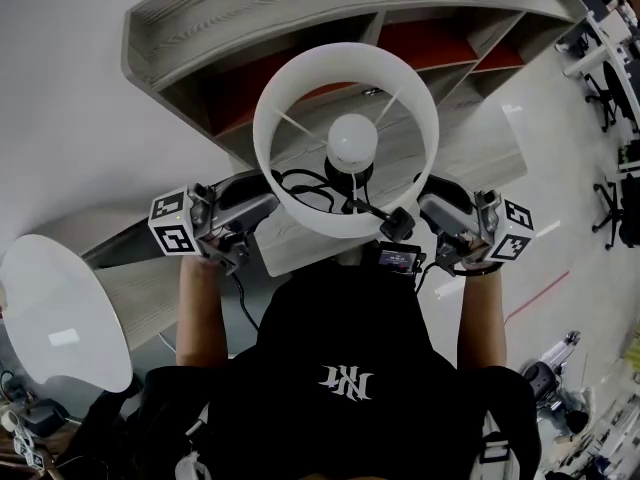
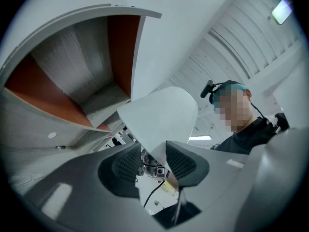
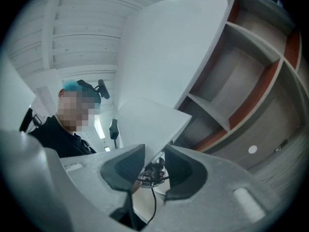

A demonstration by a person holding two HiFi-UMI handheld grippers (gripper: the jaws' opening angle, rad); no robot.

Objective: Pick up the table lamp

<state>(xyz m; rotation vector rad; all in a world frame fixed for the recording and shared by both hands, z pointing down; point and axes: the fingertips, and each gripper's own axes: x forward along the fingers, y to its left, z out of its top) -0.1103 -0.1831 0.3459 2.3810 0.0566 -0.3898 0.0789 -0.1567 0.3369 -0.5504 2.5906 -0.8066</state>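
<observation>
The table lamp hangs in the air in front of the person's chest. In the head view I look down into its round white lampshade [image 1: 422, 158], with the bulb [image 1: 353, 138] in the middle and a black cord with a switch [image 1: 397, 223] below. My left gripper [image 1: 268, 203] grips the shade's lower left rim. My right gripper [image 1: 425, 203] grips the lower right rim. In the left gripper view the shade wall [image 2: 164, 115] runs down between the pads of the left gripper [image 2: 152, 161]. The right gripper view shows the shade [image 3: 145, 124] clamped in the right gripper [image 3: 154, 163] the same way.
A curved grey shelf unit [image 1: 200, 28] with red-brown backing stands just beyond the lamp, and shows in both gripper views [image 2: 72, 66] [image 3: 241, 76]. A white round tabletop [image 1: 60, 308] lies at the lower left. Office chairs [image 1: 610, 98] stand at the far right.
</observation>
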